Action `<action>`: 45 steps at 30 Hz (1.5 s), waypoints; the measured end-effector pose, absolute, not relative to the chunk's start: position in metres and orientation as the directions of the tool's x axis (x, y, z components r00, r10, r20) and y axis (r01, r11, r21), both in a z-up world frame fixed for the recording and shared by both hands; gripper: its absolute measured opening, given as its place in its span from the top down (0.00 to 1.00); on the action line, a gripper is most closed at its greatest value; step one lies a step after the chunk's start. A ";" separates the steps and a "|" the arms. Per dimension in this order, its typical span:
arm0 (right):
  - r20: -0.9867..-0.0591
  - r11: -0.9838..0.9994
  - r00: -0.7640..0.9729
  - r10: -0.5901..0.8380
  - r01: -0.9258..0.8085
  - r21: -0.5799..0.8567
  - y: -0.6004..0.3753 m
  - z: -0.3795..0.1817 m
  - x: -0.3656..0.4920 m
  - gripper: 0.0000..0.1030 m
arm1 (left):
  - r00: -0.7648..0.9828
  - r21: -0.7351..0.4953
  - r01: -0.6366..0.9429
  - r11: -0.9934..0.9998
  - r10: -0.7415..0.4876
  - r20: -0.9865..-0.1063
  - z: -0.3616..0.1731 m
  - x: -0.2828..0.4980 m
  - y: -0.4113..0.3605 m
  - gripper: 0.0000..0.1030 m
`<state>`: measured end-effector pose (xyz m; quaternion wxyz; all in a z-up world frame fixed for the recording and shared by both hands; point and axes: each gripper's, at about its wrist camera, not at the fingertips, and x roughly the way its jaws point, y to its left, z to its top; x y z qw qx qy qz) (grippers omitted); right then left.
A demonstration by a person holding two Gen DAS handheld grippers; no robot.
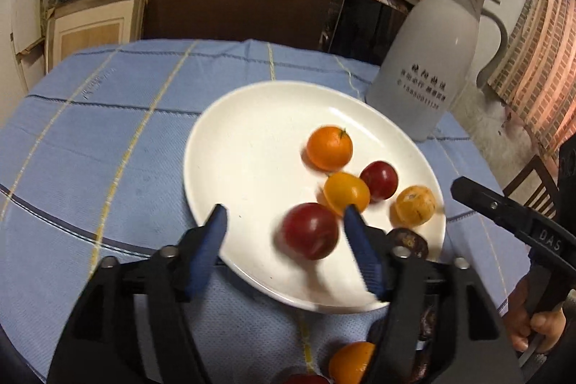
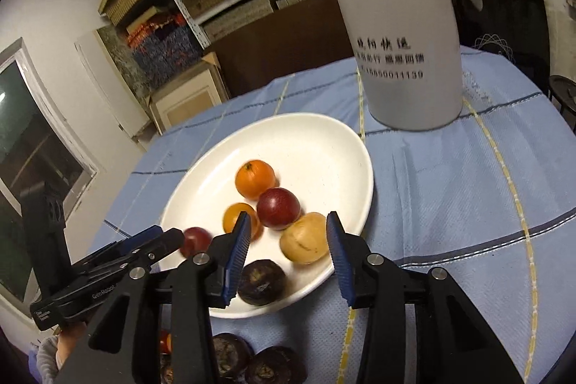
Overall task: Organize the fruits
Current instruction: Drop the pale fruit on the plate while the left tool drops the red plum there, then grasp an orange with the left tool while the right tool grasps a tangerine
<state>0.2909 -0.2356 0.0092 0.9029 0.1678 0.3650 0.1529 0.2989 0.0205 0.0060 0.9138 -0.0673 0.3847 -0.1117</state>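
Left gripper (image 1: 285, 209) right up close, blue pads spread well apart, clamped on nothing. Between them, a blurred red plum (image 1: 310, 231) sitting on the plate (image 1: 234, 132), clear daylight on its left side, right pad just beside it. Over in the right wrist view, same plum smeared at the tip of that gripper, low on the plate's near-left edge.

Beyond the plum, more fruit on the plate: orange (image 1: 329, 148) furthest back with its stem showing, yellow fruit (image 1: 346, 193) just in front of it, second plum (image 1: 378, 180) touching the yellow one, tan fruit (image 1: 414, 206) out by the right rim. Dark fruit (image 1: 410, 242) resting on the near rim, partly hidden behind the right finger.

Right gripper (image 2: 288, 215) hanging over the plate's near edge, jaws parted, gripping nothing; tan fruit showing in the gap, lying on the plate past the tips. Hand (image 1: 540, 326) wrapped round its handle at the far right.

Still off the plate, on the blue checked cloth (image 1: 108, 132): loose orange (image 1: 351, 362) under the left gripper, plus 2 dark fruits (image 2: 230, 357) side by side at the bottom edge.

White flask (image 1: 424, 60) standing upright just behind the plate's right side, black lettering on it.
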 end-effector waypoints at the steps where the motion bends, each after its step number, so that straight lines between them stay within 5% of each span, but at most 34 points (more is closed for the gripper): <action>1: -0.604 0.896 0.689 0.401 -0.157 0.416 -0.236 0.012 0.288 0.58 | 0.687 -0.209 0.150 0.966 -0.254 -0.681 0.009 0.296 0.021 0.29; 8: -0.579 0.912 0.722 0.379 -0.185 0.366 -0.233 0.028 0.246 0.43 | 0.760 -0.127 0.126 0.984 -0.178 -0.625 0.030 0.242 0.030 0.06; 23: -0.568 0.919 0.733 0.374 -0.212 0.332 -0.248 0.001 0.130 0.30 | 0.775 -0.089 0.096 0.991 -0.130 -0.619 0.005 0.113 0.033 0.05; 33: -0.603 0.909 0.685 0.409 -0.362 0.206 -0.204 -0.007 0.089 0.31 | 0.765 -0.126 0.081 0.989 -0.143 -0.628 0.001 0.090 0.044 0.05; 38: -0.645 0.892 0.636 0.422 -0.418 0.171 -0.183 -0.011 0.090 0.45 | 0.754 -0.177 0.056 0.983 -0.158 -0.638 0.000 0.094 0.054 0.05; 45: -0.709 0.885 0.564 0.423 -0.424 0.190 -0.167 -0.022 0.103 0.51 | 0.749 -0.171 0.079 0.982 -0.172 -0.640 0.001 0.095 0.049 0.05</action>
